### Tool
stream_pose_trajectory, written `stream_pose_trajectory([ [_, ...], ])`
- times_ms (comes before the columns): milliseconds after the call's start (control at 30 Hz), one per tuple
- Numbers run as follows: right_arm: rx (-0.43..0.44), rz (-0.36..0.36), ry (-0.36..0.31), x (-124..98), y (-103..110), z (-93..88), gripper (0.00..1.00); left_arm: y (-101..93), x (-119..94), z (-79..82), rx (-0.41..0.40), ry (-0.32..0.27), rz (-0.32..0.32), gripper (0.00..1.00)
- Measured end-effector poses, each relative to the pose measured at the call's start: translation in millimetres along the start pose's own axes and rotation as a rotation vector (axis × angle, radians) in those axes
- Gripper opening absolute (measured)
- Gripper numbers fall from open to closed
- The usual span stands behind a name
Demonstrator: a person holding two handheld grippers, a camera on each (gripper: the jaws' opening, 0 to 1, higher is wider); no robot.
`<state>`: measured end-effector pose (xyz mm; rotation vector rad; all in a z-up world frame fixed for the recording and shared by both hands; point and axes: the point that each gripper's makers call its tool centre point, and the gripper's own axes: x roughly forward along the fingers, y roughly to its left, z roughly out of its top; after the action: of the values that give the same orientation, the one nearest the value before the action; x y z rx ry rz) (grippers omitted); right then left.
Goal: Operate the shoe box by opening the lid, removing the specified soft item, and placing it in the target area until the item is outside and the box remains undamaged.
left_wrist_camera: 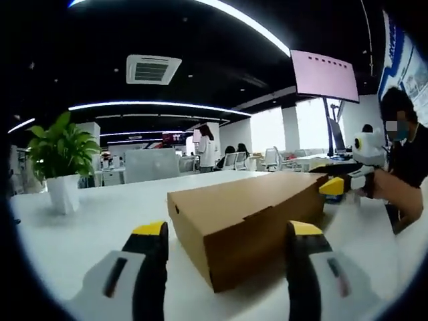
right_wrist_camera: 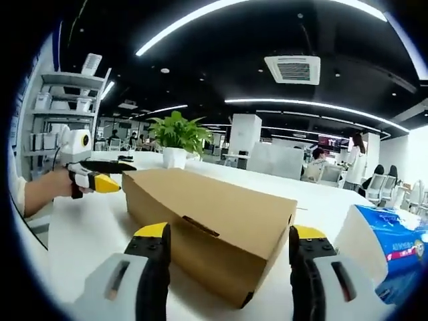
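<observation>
A brown cardboard shoe box lies on the white table with its lid down, so whatever is inside is hidden. My left gripper stands open at the box's near corner, one jaw to each side. At the box's far end a hand holds my right gripper. In the right gripper view the same box runs away from me. My right gripper is open, straddling its near end without holding it. The left gripper comes in from the left beside the box's far end.
A leafy plant in a white pot stands on the table beyond the box. A blue and white soft pack lies to the right of the box. Shelves stand at the left. Chairs and people are far behind.
</observation>
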<state>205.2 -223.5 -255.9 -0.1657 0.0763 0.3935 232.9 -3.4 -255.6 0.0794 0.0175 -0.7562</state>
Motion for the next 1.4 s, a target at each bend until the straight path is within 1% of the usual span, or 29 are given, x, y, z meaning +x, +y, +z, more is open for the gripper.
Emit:
stream_pose_trajectory([
  [67, 0.006, 0.006, -0.001, 1, 1, -0.4, 0.74, 0.4, 2, 0.3, -0.015, -0.003, 0.002, 0.70],
  [167, 0.011, -0.007, -0.003, 3, -1, -1.3, 0.75, 0.9, 3, -0.6, -0.023, 0.000, 0.006, 0.69],
  [300, 0.028, 0.012, -0.013, 6, 2, -0.1, 0.77, -0.4, 7, -5.5, -0.028, 0.025, -0.003, 0.65],
  [367, 0.015, 0.012, -0.011, 8, 2, -0.9, 0.77, -0.5, 7, -6.2, -0.035, 0.026, -0.003, 0.62],
  [400, 0.000, 0.013, -0.010, 9, 3, -1.6, 0.78, -4.2, 8, -6.7, -0.048, 0.026, -0.024, 0.59],
  [433, -0.011, 0.011, -0.009, 9, 3, -2.8, 0.78, -0.9, 9, -6.3, -0.051, 0.022, -0.006, 0.59],
  [467, -0.018, 0.010, -0.008, 9, 3, -3.0, 0.78, -1.7, 9, -6.3, -0.050, 0.021, -0.007, 0.58],
  [500, -0.020, 0.010, -0.009, 9, 3, -2.6, 0.78, 0.0, 9, -8.4, -0.006, 0.037, 0.005, 0.57],
  [533, -0.021, 0.011, -0.009, 9, 3, -2.5, 0.77, 3.7, 10, -9.6, 0.030, 0.039, 0.028, 0.55],
  [567, -0.026, 0.015, -0.010, 9, 3, -2.6, 0.77, -1.7, 11, -9.5, 0.000, 0.031, 0.007, 0.55],
  [867, -0.024, 0.014, -0.017, 8, 2, -3.0, 0.76, -4.1, 13, -9.6, 0.002, 0.017, 0.028, 0.56],
  [900, -0.025, 0.016, -0.019, 8, 2, -2.9, 0.76, -5.8, 14, -10.4, 0.014, 0.018, 0.035, 0.57],
  [933, -0.025, 0.017, -0.020, 8, 2, -2.9, 0.76, -6.9, 14, -13.5, 0.091, 0.038, 0.038, 0.60],
  [967, -0.025, 0.016, -0.021, 8, 2, -3.0, 0.76, -7.5, 15, -15.9, 0.135, 0.055, 0.042, 0.62],
  [1033, -0.025, 0.017, -0.021, 8, 3, -2.8, 0.76, -9.0, 16, -14.3, 0.109, 0.053, 0.042, 0.64],
  [1067, -0.023, 0.017, -0.022, 7, 3, -2.9, 0.76, -8.5, 15, -12.4, 0.066, 0.046, 0.049, 0.63],
  [1100, -0.024, 0.018, -0.022, 6, 3, -3.0, 0.76, -6.9, 13, -8.2, -0.007, 0.025, 0.058, 0.60],
  [1133, -0.023, 0.022, -0.022, 5, 3, -3.0, 0.76, -5.7, 10, -6.1, -0.044, 0.014, 0.056, 0.57],
  [1167, -0.021, 0.025, -0.022, 5, 3, -3.2, 0.76, -6.1, 8, -6.3, -0.081, 0.009, 0.029, 0.56],
  [1200, -0.022, 0.026, -0.023, 4, 3, -3.2, 0.76, -3.3, 5, -6.5, -0.107, -0.002, 0.030, 0.55],
  [1233, -0.019, 0.029, -0.024, 4, 4, -3.0, 0.76, -2.5, 4, -5.7, -0.118, -0.012, 0.028, 0.54],
  [1333, 0.021, 0.034, -0.040, 2, 4, -0.6, 0.75, -2.8, 3, -7.1, -0.090, -0.003, 0.024, 0.54],
  [1367, 0.025, 0.034, -0.043, 2, 3, -0.1, 0.75, -3.5, 4, -7.7, -0.073, 0.008, 0.022, 0.53],
  [1400, 0.027, 0.034, -0.044, 2, 4, -0.1, 0.75, -3.7, 3, -9.8, -0.019, 0.035, 0.019, 0.53],
])
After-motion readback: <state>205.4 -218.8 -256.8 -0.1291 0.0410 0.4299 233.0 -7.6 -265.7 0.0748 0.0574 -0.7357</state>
